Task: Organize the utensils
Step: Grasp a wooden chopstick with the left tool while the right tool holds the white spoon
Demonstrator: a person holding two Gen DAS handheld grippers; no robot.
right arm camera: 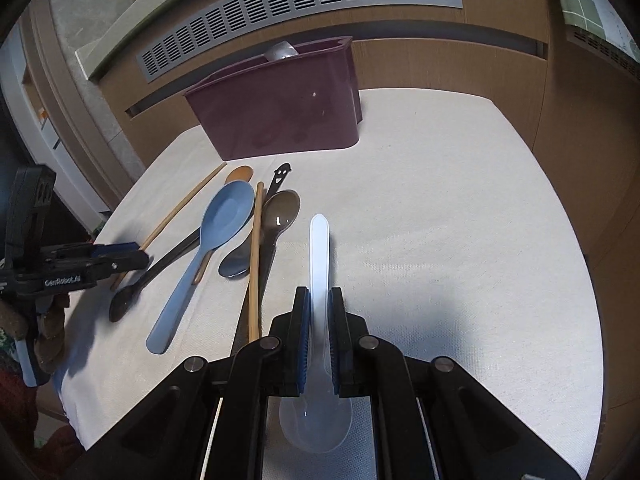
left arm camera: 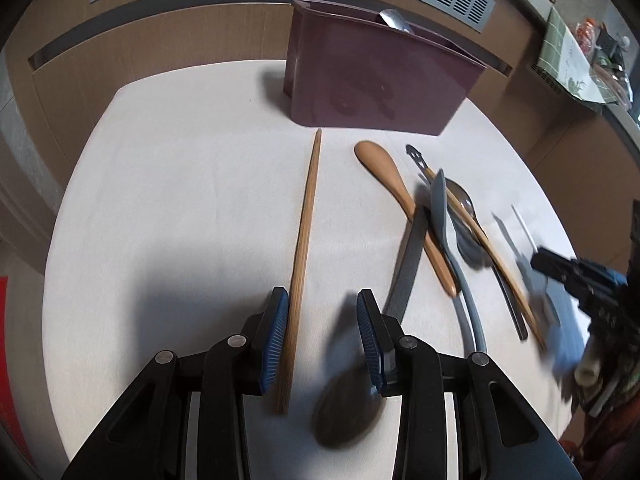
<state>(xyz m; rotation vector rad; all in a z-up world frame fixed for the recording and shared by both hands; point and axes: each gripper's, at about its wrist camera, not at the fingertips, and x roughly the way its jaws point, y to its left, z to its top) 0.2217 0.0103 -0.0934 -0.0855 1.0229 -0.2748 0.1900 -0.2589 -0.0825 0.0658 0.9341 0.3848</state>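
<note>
The left tongs [left arm camera: 323, 312] stand wide open over the bench [left arm camera: 180, 200], holding nothing; a wooden chopstick [left arm camera: 305, 240] lies just against the inner side of the left pad. The right tongs [right arm camera: 319, 312] are clamped on a clear plastic spoon [right arm camera: 319, 256], handle pointing ahead toward the maroon utensil holder [right arm camera: 280, 116], beyond both tongs.

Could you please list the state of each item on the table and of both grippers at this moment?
Left gripper: jaws open around a chopstick lying flat.
Right gripper: jaws shut on the clear spoon.
Maroon holder: upright, one metal spoon inside.
Blue spoon: lying bowl up.
Wooden spoon: lying in the pile, crossed by others.
</note>
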